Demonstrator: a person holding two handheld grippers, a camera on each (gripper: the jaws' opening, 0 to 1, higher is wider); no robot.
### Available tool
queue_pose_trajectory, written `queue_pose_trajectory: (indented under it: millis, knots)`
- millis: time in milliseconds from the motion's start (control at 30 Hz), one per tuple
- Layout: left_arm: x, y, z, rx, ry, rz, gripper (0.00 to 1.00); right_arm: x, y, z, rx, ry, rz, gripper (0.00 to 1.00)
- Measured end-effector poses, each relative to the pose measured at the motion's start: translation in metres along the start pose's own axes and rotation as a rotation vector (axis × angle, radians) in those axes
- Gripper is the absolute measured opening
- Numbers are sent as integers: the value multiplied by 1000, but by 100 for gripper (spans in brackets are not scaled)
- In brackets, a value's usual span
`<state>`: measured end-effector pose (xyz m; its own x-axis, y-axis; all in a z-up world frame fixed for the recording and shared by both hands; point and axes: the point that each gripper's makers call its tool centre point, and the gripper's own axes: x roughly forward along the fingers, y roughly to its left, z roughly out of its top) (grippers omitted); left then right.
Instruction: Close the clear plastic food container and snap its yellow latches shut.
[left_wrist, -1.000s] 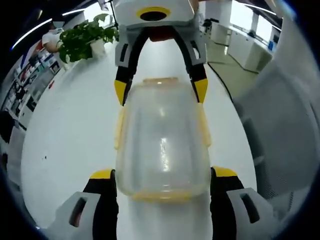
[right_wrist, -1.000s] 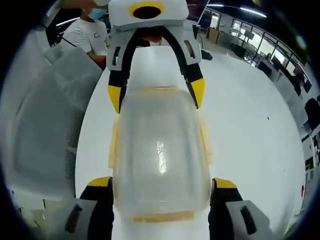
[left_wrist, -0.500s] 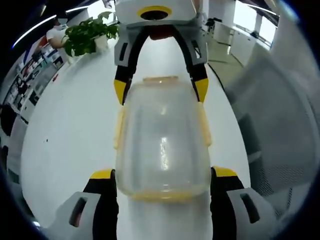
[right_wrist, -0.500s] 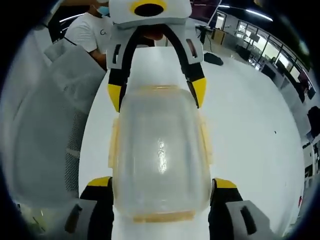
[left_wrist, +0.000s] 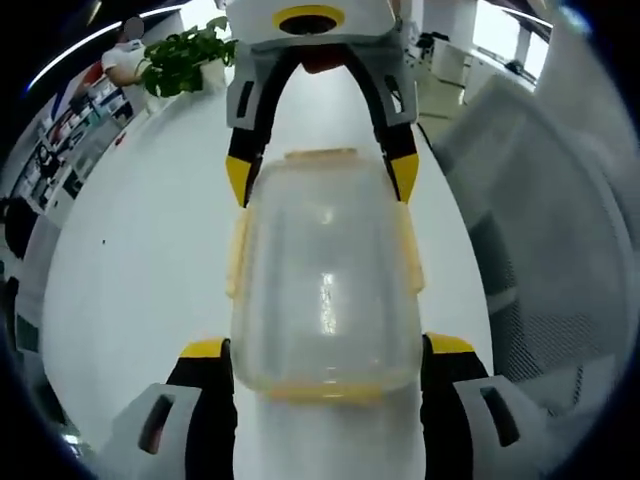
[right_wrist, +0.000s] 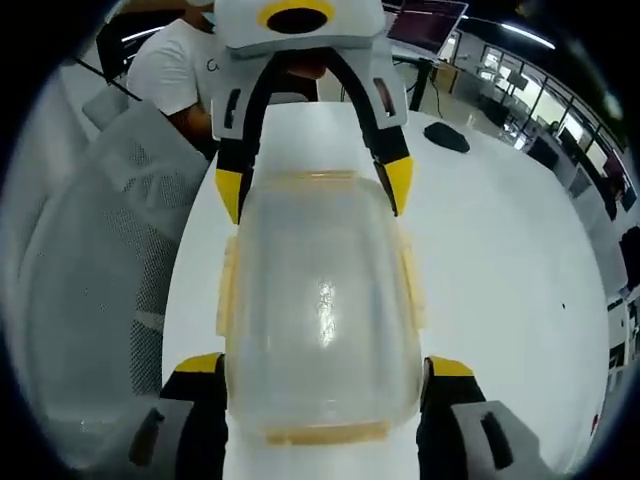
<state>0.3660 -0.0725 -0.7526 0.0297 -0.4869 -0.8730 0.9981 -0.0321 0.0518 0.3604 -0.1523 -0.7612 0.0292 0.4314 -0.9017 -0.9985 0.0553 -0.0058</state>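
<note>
The clear plastic food container (left_wrist: 325, 290) with its lid on lies lengthwise between both grippers, over a white table (left_wrist: 150, 260). Yellow latches (left_wrist: 237, 258) run along its sides and ends; whether they are snapped down I cannot tell. My left gripper (left_wrist: 325, 348) holds the near end in the left gripper view, its yellow-tipped jaws pressed to both sides. The right gripper (left_wrist: 320, 178) clasps the far end there. In the right gripper view the same container (right_wrist: 320, 300) sits between my right gripper (right_wrist: 322, 365) near and the left gripper (right_wrist: 312, 190) far.
A grey mesh chair back (left_wrist: 540, 220) stands beside the table, seen also as the chair (right_wrist: 90, 280). A potted plant (left_wrist: 185, 60) is at the table's far end. A person in a white shirt (right_wrist: 185, 70) stands behind. A dark object (right_wrist: 450, 135) lies on the table.
Both views have swung a little against the room, so the chair and plant shifted. The container and both grips look the same.
</note>
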Motion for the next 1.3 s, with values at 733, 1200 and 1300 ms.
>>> queue_pose_trajectory:
  millis: [733, 1200, 1300]
  knots:
    - [-6, 32, -19, 7, 40, -3, 74, 10, -30, 17, -5, 33, 5, 78]
    - [-5, 74, -20, 12, 50, -9, 74, 11, -74, 18, 1, 41, 2, 79]
    - [-5, 82, -22, 15, 58, -11, 74, 11, -80, 19, 5, 40, -1, 79]
